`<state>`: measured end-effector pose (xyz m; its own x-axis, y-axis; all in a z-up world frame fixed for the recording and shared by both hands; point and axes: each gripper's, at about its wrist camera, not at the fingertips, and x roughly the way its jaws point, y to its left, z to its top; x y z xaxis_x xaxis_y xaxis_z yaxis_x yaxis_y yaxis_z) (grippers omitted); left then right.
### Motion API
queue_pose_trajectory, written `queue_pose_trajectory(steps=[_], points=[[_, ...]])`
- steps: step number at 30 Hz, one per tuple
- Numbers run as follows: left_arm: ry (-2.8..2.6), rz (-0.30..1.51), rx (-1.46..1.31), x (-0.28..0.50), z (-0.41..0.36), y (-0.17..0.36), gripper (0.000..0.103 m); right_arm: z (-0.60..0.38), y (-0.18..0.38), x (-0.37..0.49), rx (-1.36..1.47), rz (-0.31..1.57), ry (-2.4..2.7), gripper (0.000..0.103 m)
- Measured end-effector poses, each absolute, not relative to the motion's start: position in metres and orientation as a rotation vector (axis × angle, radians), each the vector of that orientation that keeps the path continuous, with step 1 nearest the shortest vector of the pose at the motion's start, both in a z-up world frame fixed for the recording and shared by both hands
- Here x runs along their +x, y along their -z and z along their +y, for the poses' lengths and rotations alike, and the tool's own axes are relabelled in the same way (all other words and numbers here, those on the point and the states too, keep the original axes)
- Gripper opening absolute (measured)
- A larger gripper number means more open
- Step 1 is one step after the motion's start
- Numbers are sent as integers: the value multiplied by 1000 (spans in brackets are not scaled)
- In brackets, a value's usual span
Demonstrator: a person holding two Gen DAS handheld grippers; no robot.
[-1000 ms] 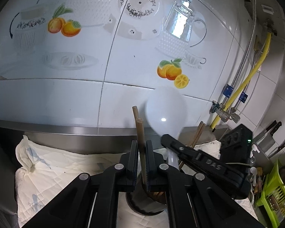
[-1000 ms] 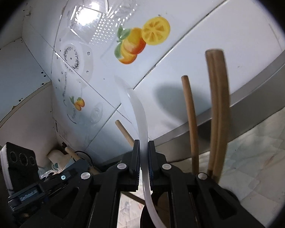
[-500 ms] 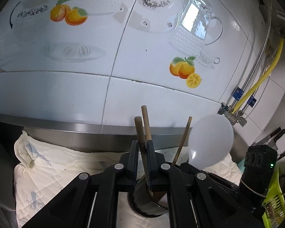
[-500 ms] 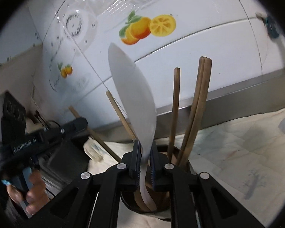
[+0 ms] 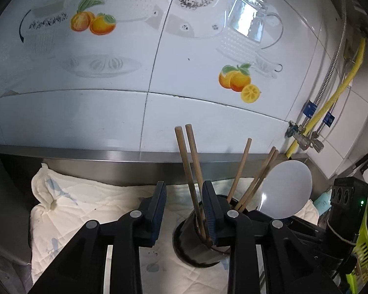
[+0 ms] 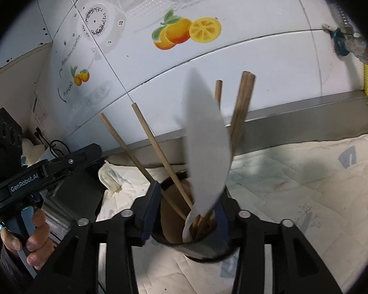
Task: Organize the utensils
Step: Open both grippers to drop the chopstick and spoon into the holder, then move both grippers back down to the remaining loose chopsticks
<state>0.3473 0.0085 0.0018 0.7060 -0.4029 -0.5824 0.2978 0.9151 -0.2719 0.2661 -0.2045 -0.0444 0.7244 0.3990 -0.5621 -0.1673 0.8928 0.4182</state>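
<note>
A dark round utensil holder stands on a white quilted cloth; it also shows in the right wrist view. Several wooden chopsticks and a white plastic spoon stand in it. My left gripper is open, its jaws on either side of two chopsticks without touching them. My right gripper is open around the holder's mouth, with the white spoon and chopsticks standing free between its jaws.
A tiled wall with fruit prints and a steel ledge run behind the cloth. Yellow and metal gas hoses hang at the right. A green basket and knives sit at far right. The left gripper's handle and hand show in the right wrist view.
Both grippers have opened. The left let go of the chopsticks, the right let go of the white spoon; all now stand loose in the holder.
</note>
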Motion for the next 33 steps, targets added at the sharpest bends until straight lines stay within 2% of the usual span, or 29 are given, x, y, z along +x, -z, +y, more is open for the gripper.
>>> queue_pose_trajectory(steps=[12,21,33], points=[[395,719,-85,311,10,-5,33,-223,44,240,368,738,-283,62],[423,751,-15,279,5,0,33,-240,29,206,382,720,-276,62],[530,846,65,241,-32,39,33,-257,42,157,376,811,-226,62]])
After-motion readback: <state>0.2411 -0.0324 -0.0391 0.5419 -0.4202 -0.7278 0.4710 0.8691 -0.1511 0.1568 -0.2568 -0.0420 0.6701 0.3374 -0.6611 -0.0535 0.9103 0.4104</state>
